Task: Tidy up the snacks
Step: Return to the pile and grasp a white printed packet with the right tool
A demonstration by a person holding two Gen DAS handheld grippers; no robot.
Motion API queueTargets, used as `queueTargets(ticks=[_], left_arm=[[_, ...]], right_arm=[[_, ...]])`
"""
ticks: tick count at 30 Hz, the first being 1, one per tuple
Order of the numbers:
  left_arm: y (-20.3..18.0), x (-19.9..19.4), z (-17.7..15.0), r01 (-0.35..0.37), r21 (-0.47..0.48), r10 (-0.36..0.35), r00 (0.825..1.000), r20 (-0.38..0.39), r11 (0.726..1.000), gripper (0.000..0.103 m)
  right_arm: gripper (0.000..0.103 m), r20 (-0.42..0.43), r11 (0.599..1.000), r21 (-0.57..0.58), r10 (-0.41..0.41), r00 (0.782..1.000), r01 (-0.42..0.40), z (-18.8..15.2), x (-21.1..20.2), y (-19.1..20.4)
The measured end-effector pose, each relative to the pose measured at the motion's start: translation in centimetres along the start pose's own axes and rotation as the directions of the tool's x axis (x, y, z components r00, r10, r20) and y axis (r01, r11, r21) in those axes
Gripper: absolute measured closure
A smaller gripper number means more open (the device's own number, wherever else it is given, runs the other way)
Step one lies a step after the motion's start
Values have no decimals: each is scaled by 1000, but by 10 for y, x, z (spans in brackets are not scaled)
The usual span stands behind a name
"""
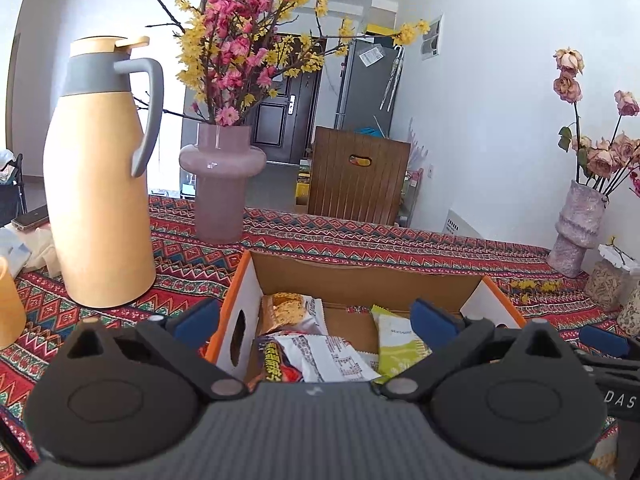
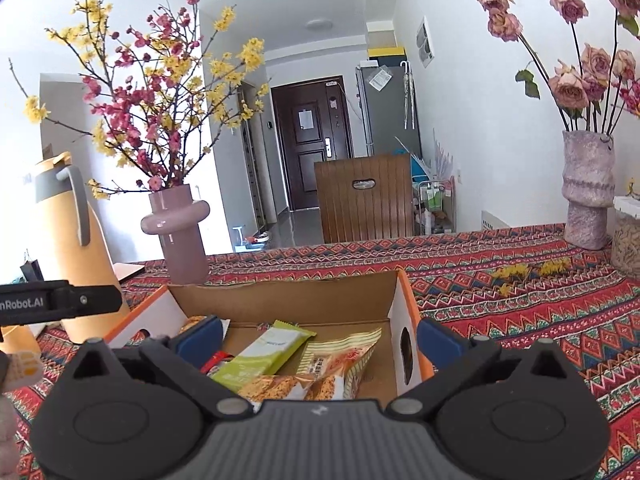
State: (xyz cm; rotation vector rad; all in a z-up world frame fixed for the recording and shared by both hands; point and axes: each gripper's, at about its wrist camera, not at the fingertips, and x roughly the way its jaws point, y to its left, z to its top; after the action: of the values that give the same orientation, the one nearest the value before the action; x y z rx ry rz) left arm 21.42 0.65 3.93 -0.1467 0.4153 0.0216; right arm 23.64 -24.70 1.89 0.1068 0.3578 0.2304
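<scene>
An open cardboard box (image 1: pixel 360 276) with orange and white sides sits on the patterned tablecloth; it also shows in the right wrist view (image 2: pixel 288 296). Inside lie several snack packets: a green one (image 1: pixel 398 340) (image 2: pixel 260 354), a white and red one (image 1: pixel 320 358), a brown cracker pack (image 1: pixel 286 312) and a beige one (image 2: pixel 344 356). My left gripper (image 1: pixel 316 320) is open and empty, its left finger outside the box's left wall. My right gripper (image 2: pixel 320 340) is open and empty, its right finger outside the box's right wall.
A yellow thermos jug (image 1: pixel 100 184) (image 2: pixel 68 232) and a pink vase of blossom branches (image 1: pixel 220 184) (image 2: pixel 176 228) stand at the left. A textured vase of roses (image 1: pixel 576 228) (image 2: pixel 588 192) and jars (image 2: pixel 628 236) stand at the right. A wooden chair (image 1: pixel 356 176) is behind the table.
</scene>
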Motion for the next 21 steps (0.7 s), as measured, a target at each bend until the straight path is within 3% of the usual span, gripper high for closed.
queueTargets(ticks=[9, 21], left_arm=[[16, -25, -11, -23, 12, 23, 1000, -16, 1000, 0], [39, -27, -49, -74, 46, 79, 989, -129, 996, 0]], right_arm=[[0, -44, 998, -24, -56, 997, 55, -10, -26, -9], [0, -246, 990, -46, -137, 960, 130, -55, -26, -43]])
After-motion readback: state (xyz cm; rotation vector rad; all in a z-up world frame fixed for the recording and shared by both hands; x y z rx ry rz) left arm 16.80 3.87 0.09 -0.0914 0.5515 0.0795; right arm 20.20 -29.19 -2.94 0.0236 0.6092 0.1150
